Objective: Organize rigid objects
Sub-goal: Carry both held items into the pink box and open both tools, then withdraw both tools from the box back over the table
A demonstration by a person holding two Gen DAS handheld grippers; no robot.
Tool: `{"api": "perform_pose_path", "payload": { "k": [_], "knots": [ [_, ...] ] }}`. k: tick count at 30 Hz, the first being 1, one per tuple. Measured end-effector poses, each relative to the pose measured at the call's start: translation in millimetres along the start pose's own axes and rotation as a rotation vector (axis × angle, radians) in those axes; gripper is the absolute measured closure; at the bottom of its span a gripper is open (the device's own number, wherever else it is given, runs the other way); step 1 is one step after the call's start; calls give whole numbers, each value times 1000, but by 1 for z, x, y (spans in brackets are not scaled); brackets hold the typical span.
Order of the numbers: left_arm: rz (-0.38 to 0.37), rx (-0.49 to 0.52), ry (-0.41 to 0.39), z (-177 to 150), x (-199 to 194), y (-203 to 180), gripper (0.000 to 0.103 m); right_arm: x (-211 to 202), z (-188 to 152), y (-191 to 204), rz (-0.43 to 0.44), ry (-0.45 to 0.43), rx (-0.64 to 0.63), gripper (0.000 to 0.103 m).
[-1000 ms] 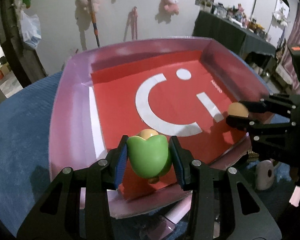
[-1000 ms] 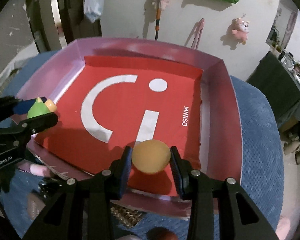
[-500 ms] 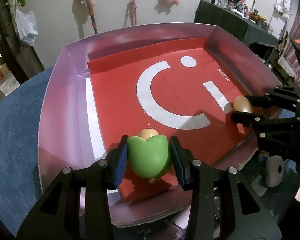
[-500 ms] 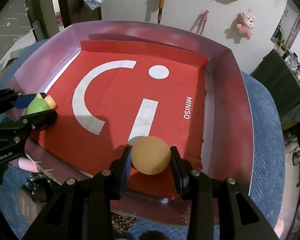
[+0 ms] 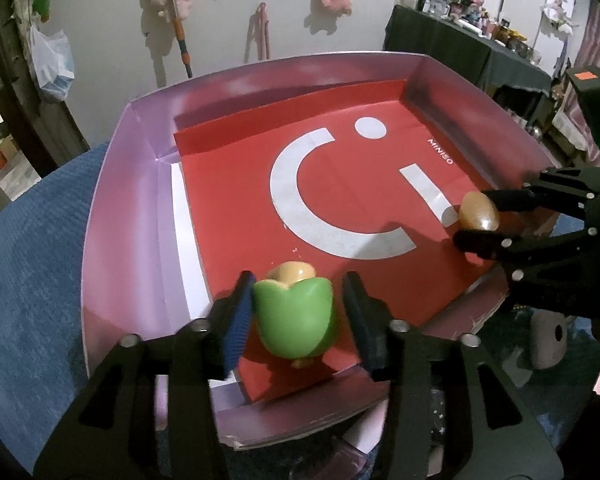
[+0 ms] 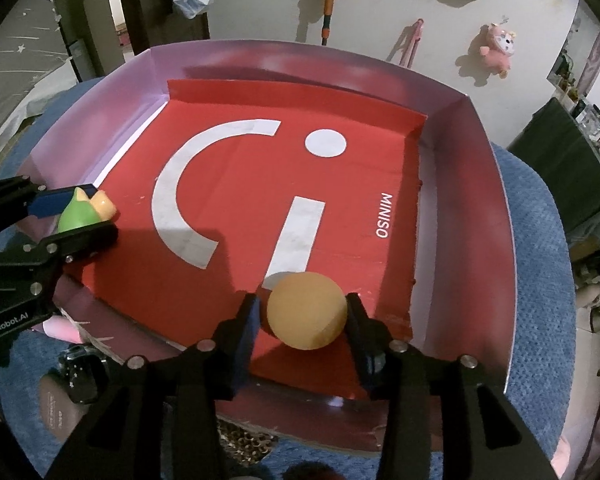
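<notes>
Both claws tilt steeply downward, side by side; the left gripper (image 5: 298, 314) and the right gripper (image 6: 305, 316) are spreading their jaws.

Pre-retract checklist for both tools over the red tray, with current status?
1. Left tool letting go: ok, jaws opening, right pad clear of green toy.
2. Green toy on tray floor: cannot tell, contact hidden.
3. Right tool letting go: ok, jaws opening, orange ball between them.
4. Orange ball settled on the floor: cannot tell.
5. Both items inside tray walls: ok.
6. Tools apart from each other: ok.
</notes>
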State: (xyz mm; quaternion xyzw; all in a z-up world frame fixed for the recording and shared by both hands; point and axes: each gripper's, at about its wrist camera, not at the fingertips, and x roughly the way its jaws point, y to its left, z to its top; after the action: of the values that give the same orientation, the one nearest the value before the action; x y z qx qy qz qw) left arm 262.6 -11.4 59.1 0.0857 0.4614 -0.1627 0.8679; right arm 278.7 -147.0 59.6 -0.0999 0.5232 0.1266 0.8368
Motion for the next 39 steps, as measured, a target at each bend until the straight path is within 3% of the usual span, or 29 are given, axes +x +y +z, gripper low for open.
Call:
{"api": "perform_pose_path", "payload": {
  "k": [2,12,23,26,32,39],
  "knots": [
    [2,-3,-16,0,-3,0,42,-1,0,1,2,-1,0,51],
    [-4,-13,-111,1,-38,-2,34,-27,-1,2,24,-63,28,38],
    [20,-43,-312,-24,-117,-15,18,-107,-20,17,0,-263,48,22],
    [43,-53,-371,-37,-138,-22,13,-134,-32,26,-31,-342,46,19],
    [81,-99,-492,-72,-177,-35,6,-180,-71,46,-106,-515,40,1],
    [113,-131,-551,-115,-186,-51,5,-198,-126,64,-154,-628,73,0]
  ]
}}
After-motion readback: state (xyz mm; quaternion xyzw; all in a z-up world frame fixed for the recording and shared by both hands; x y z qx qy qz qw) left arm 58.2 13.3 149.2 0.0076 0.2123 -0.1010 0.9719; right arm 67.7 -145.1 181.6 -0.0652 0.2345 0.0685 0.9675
